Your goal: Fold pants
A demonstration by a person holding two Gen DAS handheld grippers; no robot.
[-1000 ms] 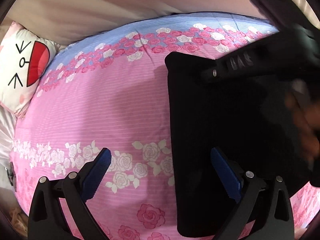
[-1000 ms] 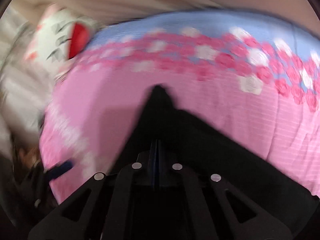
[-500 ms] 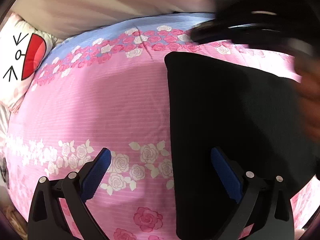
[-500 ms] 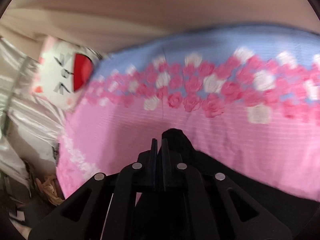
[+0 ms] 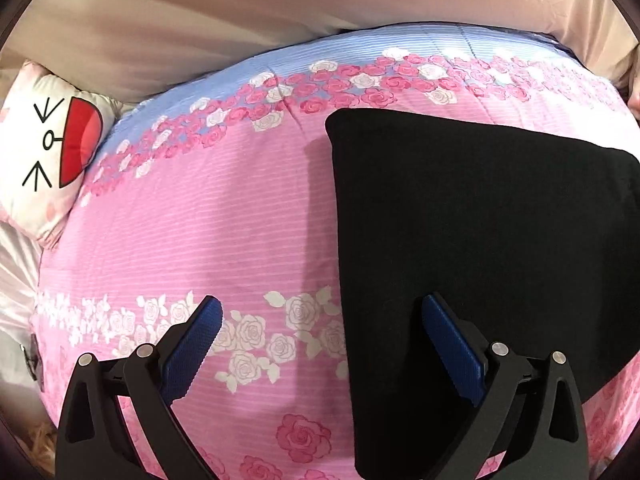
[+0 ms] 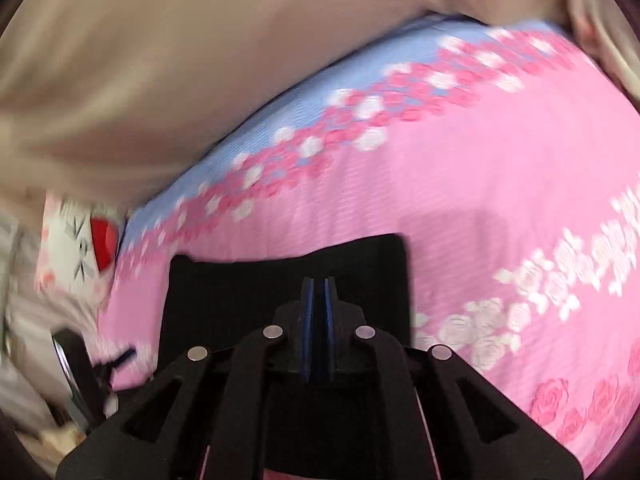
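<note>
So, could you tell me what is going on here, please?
A person with a gripper in each hand is folding black pants on a pink floral quilt. The pants lie flat in a folded rectangle. The left gripper hangs open above their edge, touching nothing. The right gripper is shut, seemingly empty, above the pants. A cartoon pillow sits to the side.

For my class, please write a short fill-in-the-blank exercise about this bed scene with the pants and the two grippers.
1. The folded black fabric pants lie on a quilt that is mostly ____ with a rose print.
2. The left gripper has its blue-padded jaws ____.
3. The right gripper has its jaws ____.
4. The white cartoon-face pillow has a wide-open ____ mouth.

Missing words: pink; open; shut; red
</note>
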